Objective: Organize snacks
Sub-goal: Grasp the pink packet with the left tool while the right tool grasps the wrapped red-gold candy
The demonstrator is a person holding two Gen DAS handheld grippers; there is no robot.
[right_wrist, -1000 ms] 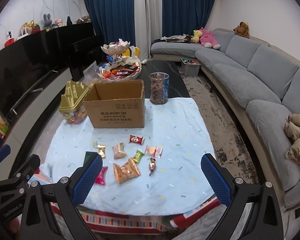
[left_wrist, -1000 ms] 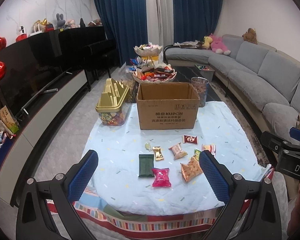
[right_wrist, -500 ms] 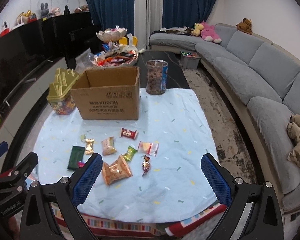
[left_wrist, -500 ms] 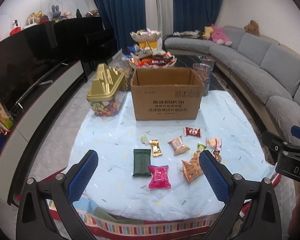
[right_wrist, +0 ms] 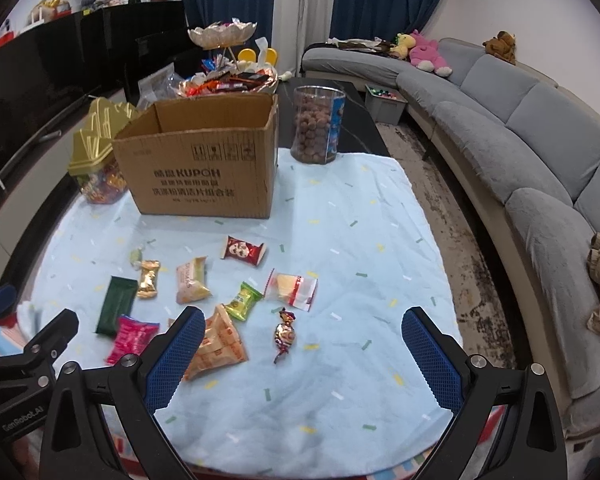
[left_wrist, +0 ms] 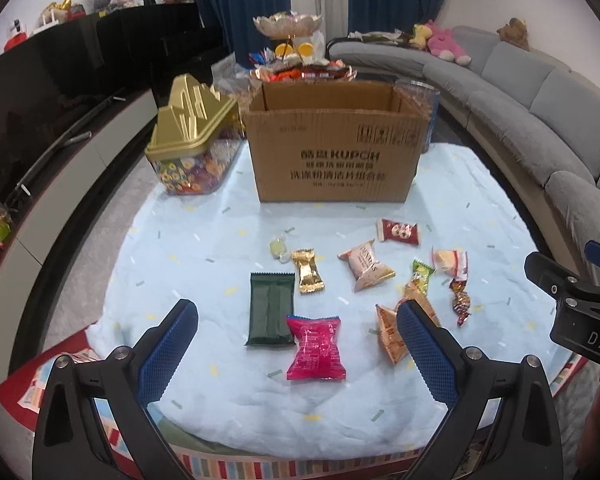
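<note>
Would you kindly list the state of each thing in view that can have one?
cardboard box: upright, top flaps open
gold-lidded candy jar: lid on
clear snack canister: upright, nearly full
pink snack packet: sealed, flat on the cloth
dark green packet: sealed, flat on the cloth
left gripper: open, holding nothing
right gripper: open, holding nothing

Both wrist cams sit low at the near edge of the pale blue speckled tablecloth (left_wrist: 480, 184), facing the open brown cardboard box (right_wrist: 204, 168). Right cam sits further right. Both views share box and scattered wrapped snacks.
</note>
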